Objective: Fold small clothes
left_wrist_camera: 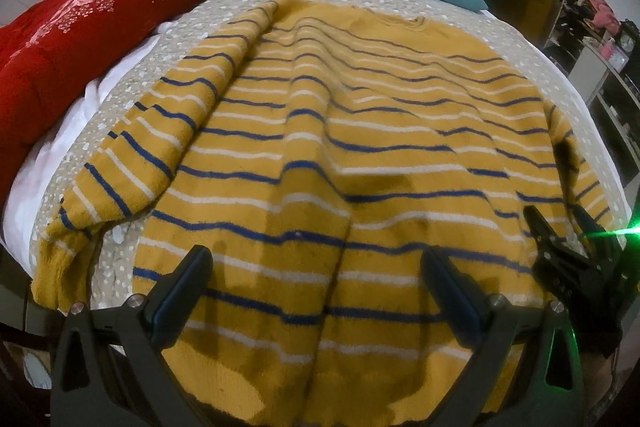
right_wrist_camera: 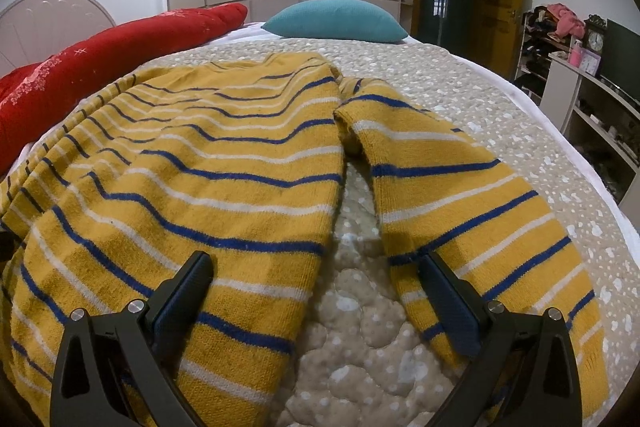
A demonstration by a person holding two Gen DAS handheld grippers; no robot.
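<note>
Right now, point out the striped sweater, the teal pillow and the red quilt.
striped sweater (left_wrist_camera: 340, 131): left wrist view, middle of its body.
teal pillow (right_wrist_camera: 336, 19): right wrist view, centre of its front face.
red quilt (left_wrist_camera: 92, 23): left wrist view, its patterned top.

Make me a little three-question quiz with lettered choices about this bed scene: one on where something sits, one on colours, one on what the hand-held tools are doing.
1. Where is the teal pillow?
A. At the far end of the bed, beyond the sweater
B. On top of the sweater
C. On the floor

2. What colours are the stripes on the mustard-yellow knitted sweater?
A. Red and green
B. Blue and white
C. Black only

3. What state are the two grippers in?
A. Both shut on the sweater
B. Both open, holding nothing
C. One holding the pillow

Answers:
1 A: the teal pillow lies past the sweater's collar.
2 B: the mustard-yellow knitted sweater carries blue and white bands.
3 B: the left gripper and right gripper show fingers spread wide over the cloth, gripping nothing.
</note>
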